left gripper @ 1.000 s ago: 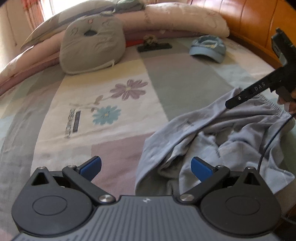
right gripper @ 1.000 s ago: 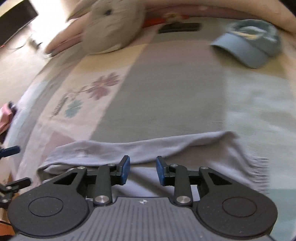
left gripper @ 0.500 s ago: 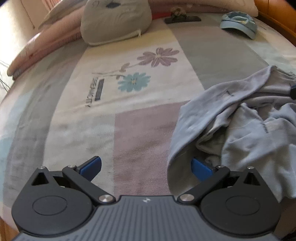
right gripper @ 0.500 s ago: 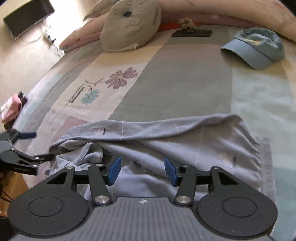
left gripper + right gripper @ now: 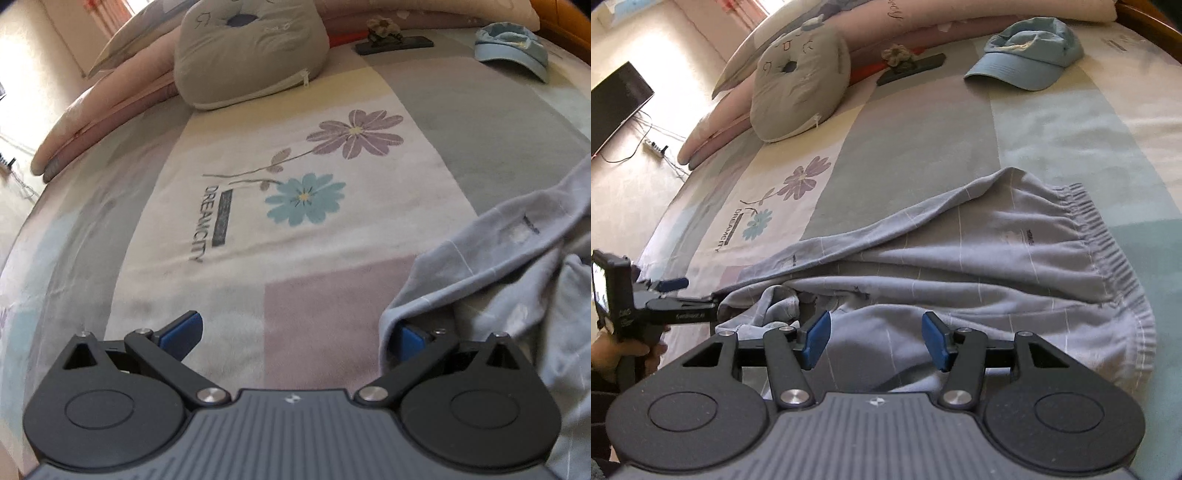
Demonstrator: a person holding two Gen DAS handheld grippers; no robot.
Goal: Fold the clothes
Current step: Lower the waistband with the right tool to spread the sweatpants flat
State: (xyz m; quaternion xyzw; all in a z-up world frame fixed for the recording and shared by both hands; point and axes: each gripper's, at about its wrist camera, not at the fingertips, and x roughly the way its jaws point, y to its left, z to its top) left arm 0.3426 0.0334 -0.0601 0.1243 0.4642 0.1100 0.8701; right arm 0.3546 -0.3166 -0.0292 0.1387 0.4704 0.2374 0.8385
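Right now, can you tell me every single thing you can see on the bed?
Trousers: one, pale grey-blue, crumpled at the near edge of the bed.
Cap: one, light blue, far right of the bed.
Cushion: one, grey, far side beside the rolled bedding.
Rolled bedding: pink and cream, along the far edge.
Dark flat thing: one, black, between cushion and cap, with something small on it; too blurred to name.
Bedspread: patchwork with two printed flowers.
Screen: one, black, off the bed.
Left claw: open, one finger under the trouser edge.
Right claw: open, above the trousers.
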